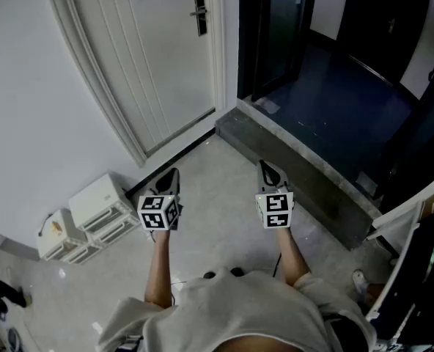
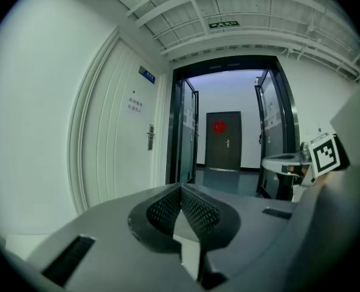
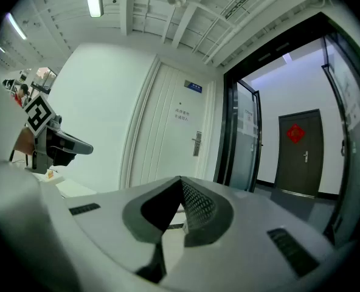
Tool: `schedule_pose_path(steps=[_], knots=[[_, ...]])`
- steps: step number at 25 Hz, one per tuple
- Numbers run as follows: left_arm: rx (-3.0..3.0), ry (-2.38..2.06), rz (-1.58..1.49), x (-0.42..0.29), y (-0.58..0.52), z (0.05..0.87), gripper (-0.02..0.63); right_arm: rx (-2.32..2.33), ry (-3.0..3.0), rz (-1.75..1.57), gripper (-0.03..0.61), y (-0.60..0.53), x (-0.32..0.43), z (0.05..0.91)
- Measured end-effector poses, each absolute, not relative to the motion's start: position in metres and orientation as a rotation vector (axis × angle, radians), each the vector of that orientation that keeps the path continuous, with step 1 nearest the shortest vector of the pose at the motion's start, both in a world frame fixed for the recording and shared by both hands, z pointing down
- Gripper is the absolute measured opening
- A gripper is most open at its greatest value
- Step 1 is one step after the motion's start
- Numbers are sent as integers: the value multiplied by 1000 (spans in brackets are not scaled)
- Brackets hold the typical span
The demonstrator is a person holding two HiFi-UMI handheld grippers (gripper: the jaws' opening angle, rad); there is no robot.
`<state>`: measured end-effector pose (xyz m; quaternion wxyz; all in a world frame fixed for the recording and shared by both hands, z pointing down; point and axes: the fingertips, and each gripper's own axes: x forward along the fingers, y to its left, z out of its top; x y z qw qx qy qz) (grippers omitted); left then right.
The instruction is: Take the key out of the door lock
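Jaws closed and empty on the left gripper point(image 1: 171, 174) and right gripper point(image 1: 267, 169), well apart from the door lock point(image 1: 200, 15). The key is too small to see; likely light, stiff and slick, so pinch its flat head.

Left tool point(image 1: 173, 173), right tool point(image 1: 265, 166) side by side, door lock point(image 1: 200, 15) well apart

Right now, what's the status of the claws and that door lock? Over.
Left claw shut, empty; right claw shut, empty. Door lock ahead, not reached; key too small to see. White boxes by left wall, off the path.
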<state>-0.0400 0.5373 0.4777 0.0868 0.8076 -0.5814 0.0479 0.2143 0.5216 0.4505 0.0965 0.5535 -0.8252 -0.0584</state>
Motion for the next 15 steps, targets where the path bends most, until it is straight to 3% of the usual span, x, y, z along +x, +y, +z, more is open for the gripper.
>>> schedule_pose_path(steps=[15], knots=[[2389,-1770,168,-9,537,478,18,1596,-2499,-176,23,515,238,454]])
